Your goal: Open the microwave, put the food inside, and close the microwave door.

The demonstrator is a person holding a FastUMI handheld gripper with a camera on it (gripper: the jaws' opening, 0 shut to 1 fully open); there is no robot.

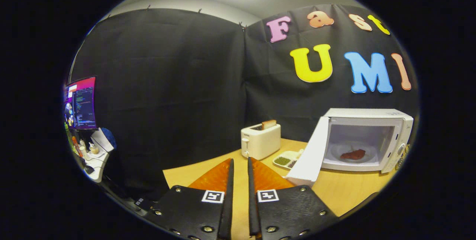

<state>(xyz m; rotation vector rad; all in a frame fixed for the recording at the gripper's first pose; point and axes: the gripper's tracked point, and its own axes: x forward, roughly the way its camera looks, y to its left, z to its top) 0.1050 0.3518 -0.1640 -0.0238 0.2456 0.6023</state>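
A white microwave [372, 138] stands on the wooden table [346, 191], ahead of my fingers and to the right. Its door [310, 154] is swung wide open toward the left. Inside, a reddish piece of food [353, 154] lies on a white plate [336, 150]. My gripper [240, 160] is well back from the microwave, over the table's near part. Its fingers are drawn almost together with only a thin slit between them, and they hold nothing.
A white toaster [260, 141] with a slice of bread [269, 124] in it stands just beyond the fingertips. A small white tray [288, 159] with green food lies between the toaster and the microwave door. A desk with a monitor [81, 103] is off to the left.
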